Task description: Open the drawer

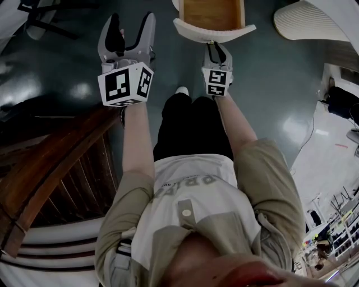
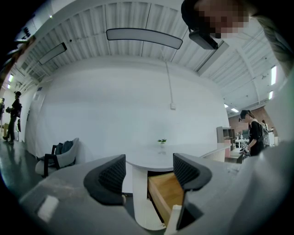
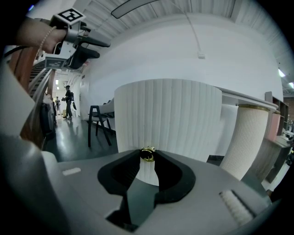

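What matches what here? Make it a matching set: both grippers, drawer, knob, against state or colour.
1. left gripper
2. right gripper
3. drawer
4. knob

a. gold
b. pulled out, wood inside
c. fingers apart, nothing between them
d. fingers shut on the knob

Pairs: 1-c; 2-d; 3-b; 4-a

Drawer (image 1: pixel 213 14) sitting open showing wooden inside, right gripper (image 1: pixel 216 46) touching its white front, left gripper (image 1: pixel 132 27) hovering alongside, jaws gaping
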{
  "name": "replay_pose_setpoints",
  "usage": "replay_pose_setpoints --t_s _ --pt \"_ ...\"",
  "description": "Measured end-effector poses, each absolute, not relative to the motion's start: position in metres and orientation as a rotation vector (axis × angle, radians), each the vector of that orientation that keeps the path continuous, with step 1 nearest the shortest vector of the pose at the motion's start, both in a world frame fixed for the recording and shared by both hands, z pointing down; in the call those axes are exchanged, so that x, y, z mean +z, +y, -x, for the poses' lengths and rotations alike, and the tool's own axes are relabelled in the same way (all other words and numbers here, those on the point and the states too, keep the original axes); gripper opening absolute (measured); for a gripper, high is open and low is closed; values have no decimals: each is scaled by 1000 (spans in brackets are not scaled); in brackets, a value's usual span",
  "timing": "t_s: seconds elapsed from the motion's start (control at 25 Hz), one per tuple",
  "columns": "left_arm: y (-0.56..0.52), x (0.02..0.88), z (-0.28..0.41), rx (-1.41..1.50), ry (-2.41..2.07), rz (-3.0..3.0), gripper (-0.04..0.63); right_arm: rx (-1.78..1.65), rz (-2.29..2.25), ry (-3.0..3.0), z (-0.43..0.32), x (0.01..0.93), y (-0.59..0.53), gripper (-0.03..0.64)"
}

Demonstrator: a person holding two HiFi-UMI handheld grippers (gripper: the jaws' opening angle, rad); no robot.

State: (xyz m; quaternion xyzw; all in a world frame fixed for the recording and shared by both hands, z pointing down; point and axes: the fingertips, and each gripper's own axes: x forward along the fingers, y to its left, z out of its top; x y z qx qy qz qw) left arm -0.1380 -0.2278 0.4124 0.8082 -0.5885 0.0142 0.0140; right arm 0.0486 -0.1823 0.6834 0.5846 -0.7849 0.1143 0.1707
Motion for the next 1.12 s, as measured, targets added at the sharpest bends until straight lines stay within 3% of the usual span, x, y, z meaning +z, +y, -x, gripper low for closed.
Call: replay_pose_setpoints --t_s 0.36,0.68,1.12 --pt "-230 415 136 60 -1821 -2511 322 392 -1669 -2217 -48 684 -184 109" --pt "-232 404 136 77 -1799 -2500 322 422 -1654 -2186 -53 674 -175 169" --pt "-232 321 139 94 -1767 -2511 322 392 -1683 -2122 -85 577 -163 178"
